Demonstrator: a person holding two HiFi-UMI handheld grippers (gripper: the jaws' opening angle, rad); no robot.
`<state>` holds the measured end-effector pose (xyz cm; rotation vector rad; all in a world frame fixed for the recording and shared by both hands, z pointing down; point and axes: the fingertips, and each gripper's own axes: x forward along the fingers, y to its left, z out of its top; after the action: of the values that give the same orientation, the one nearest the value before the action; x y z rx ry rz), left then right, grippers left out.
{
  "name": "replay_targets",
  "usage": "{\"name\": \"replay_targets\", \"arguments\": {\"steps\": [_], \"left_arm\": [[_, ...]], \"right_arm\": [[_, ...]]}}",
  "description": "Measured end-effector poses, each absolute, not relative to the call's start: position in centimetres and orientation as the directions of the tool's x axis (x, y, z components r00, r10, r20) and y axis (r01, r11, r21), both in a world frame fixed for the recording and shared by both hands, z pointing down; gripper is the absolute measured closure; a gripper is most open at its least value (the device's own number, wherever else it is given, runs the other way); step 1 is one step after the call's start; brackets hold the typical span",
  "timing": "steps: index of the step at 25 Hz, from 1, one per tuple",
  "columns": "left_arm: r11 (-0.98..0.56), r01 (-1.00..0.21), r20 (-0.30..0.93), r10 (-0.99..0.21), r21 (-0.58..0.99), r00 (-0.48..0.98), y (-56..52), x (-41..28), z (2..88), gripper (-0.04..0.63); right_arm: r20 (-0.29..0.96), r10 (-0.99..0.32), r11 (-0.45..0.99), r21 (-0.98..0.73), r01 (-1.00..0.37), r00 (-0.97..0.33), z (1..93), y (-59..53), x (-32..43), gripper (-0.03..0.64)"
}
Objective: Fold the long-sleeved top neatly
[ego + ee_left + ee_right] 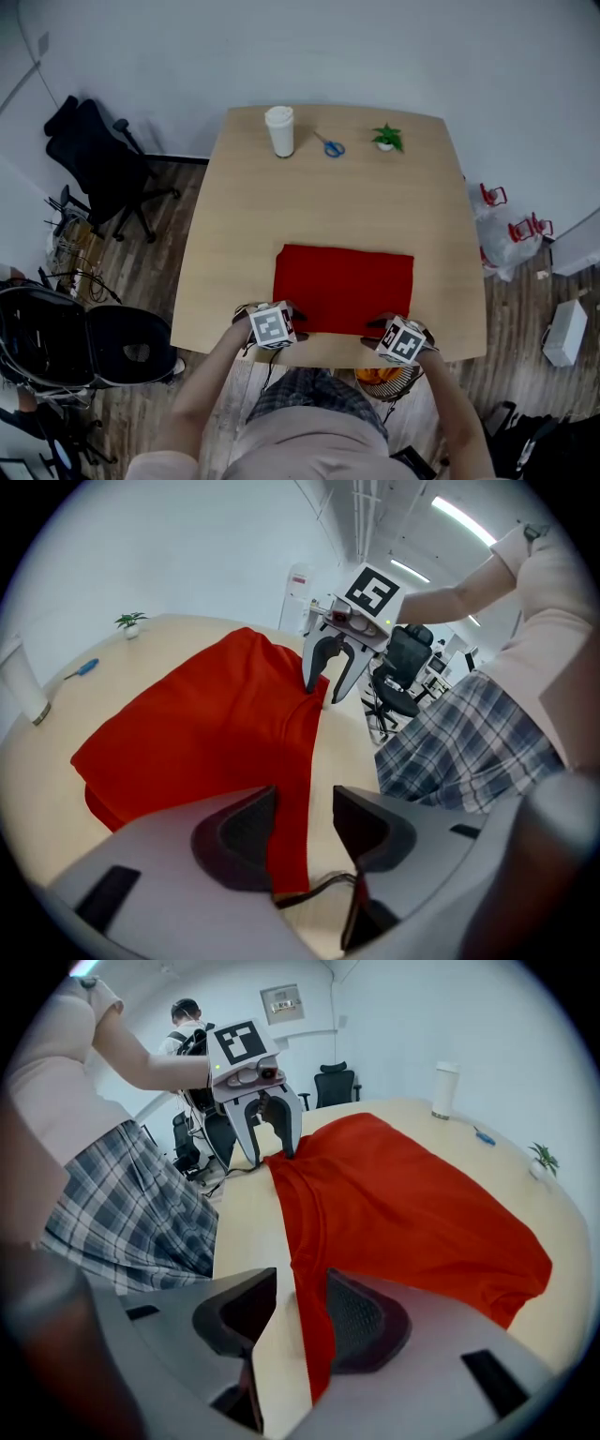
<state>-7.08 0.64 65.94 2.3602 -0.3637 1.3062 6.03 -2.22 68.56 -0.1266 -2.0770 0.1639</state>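
Seemingly folded red top (343, 289) on table (246, 225)

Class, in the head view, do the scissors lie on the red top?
No, the scissors lie far across the table, apart from the red top.

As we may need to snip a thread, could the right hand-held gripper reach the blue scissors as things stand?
Probably, at a stretch: the right hand-held gripper is open, only the flat red top lies between, yet the scissors sit across the table.
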Motion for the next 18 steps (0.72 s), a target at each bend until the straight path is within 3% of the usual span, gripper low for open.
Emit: {"name": "replay_targets", "arguments": {"steps": [6, 10, 14, 18], "left_arm": [[-0.800, -0.531, 0.704, -0.206, 0.278, 0.680, -2.9, -8.1, 61.1, 0.403], [-0.658, -0.688, 0.578, -0.445, 0.306, 0.683, -7.3, -10.3, 57.7, 0.488], [-0.494, -0.830, 0.479, -0.681, 0.258, 0.554, -11.0, -13.2, 54.2, 0.532], [-0.334, -0.926, 0.389, -0.841, 0.175, 0.377, -12.9, -16.2, 50.0, 0.566]], "right_arm": [[0.773, 0.044, 0.983, -0.145, -0.110, -0.632, 63.4, -5.9, 5.9, 0.446], [0.662, -0.154, 0.939, -0.133, -0.317, -0.734, 59.8, -10.7, 6.9, 0.498], [0.504, -0.375, 0.848, -0.154, -0.508, -0.778, 55.7, -15.0, 8.1, 0.539], [0.339, -0.590, 0.740, -0.137, -0.659, -0.733, 50.5, -18.4, 10.5, 0.574]]}}
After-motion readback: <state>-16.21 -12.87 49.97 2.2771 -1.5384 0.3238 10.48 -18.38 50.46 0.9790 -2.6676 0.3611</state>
